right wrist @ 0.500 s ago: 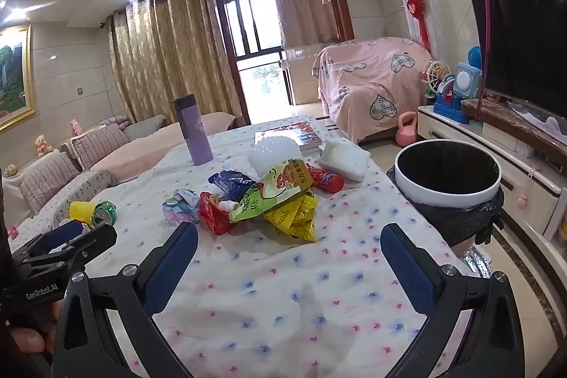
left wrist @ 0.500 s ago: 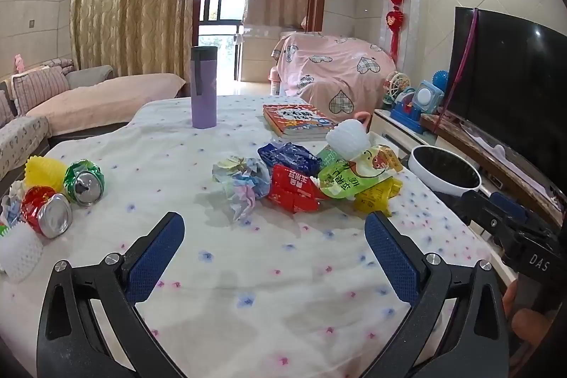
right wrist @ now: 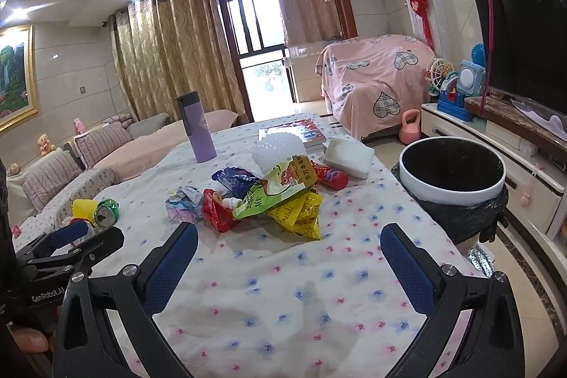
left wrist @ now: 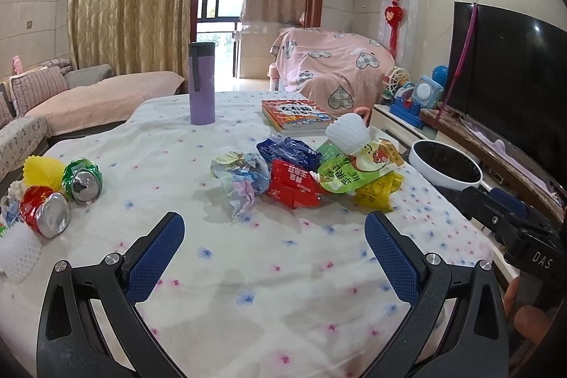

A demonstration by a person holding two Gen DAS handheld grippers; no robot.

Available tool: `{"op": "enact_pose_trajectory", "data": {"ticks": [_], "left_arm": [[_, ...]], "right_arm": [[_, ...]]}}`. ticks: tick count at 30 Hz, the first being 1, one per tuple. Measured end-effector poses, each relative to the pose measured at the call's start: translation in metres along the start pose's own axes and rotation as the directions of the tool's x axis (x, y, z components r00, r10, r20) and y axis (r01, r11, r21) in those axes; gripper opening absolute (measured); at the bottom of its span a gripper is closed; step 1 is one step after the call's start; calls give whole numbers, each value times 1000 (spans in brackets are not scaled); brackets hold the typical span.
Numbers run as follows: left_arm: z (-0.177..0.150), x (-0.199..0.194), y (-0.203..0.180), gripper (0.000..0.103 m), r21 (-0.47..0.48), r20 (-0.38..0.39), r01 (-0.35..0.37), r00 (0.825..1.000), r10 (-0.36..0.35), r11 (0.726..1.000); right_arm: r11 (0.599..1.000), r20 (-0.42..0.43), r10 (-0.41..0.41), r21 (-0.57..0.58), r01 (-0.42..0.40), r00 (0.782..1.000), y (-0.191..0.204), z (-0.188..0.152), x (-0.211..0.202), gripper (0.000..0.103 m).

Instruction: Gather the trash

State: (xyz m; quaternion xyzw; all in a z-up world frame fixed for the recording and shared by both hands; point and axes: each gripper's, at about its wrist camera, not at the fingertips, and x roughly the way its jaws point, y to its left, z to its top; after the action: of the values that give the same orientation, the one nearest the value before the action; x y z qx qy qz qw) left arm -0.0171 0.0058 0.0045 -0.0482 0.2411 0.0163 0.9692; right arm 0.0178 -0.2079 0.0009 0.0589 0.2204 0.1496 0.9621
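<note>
Trash still all on the table [right wrist: 283,314], nothing collected yet. Compared with half a second ago, almost nothing has changed: both views match the earlier ones, no item displaced. Left gripper [left wrist: 274,231] hangs over the near cloth with jaws wide, empty; right gripper [right wrist: 288,238] the same, wide and empty. Wrapper pile [right wrist: 269,197] sits mid-table, crumpled paper [left wrist: 241,179] touching its left side, white foam net [left wrist: 349,128] at the back of it. Two crushed cans [left wrist: 63,190] plus a yellow foam net [left wrist: 39,169] lie well apart at the left edge. Bin [right wrist: 452,174] with black liner stands just beside the table's right edge, so the right side looks best placed for the pile. Judgement: approach phase, first grasp not yet begun. Purple flask [left wrist: 202,82] and book [left wrist: 297,114] likely aren't trash.
</note>
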Motion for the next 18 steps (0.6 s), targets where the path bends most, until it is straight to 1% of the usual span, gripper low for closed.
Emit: {"op": "enact_pose_trajectory", "data": {"ticks": [4, 8, 18], "left_arm": [[0, 0, 3, 103, -3, 2, 0, 1000, 0, 1000], [0, 0, -2, 103, 1, 0, -2, 1000, 2, 1000], [1, 5, -1, 103, -2, -3, -6, 1000, 6, 1000]], "right_arm": [[1000, 4, 1, 1, -1, 1000, 0, 0, 0, 103], [1000, 1, -2, -2, 2, 1000, 1, 0, 1, 103], [1000, -4, 13, 18, -13, 1000, -1, -3, 4, 103]]}}
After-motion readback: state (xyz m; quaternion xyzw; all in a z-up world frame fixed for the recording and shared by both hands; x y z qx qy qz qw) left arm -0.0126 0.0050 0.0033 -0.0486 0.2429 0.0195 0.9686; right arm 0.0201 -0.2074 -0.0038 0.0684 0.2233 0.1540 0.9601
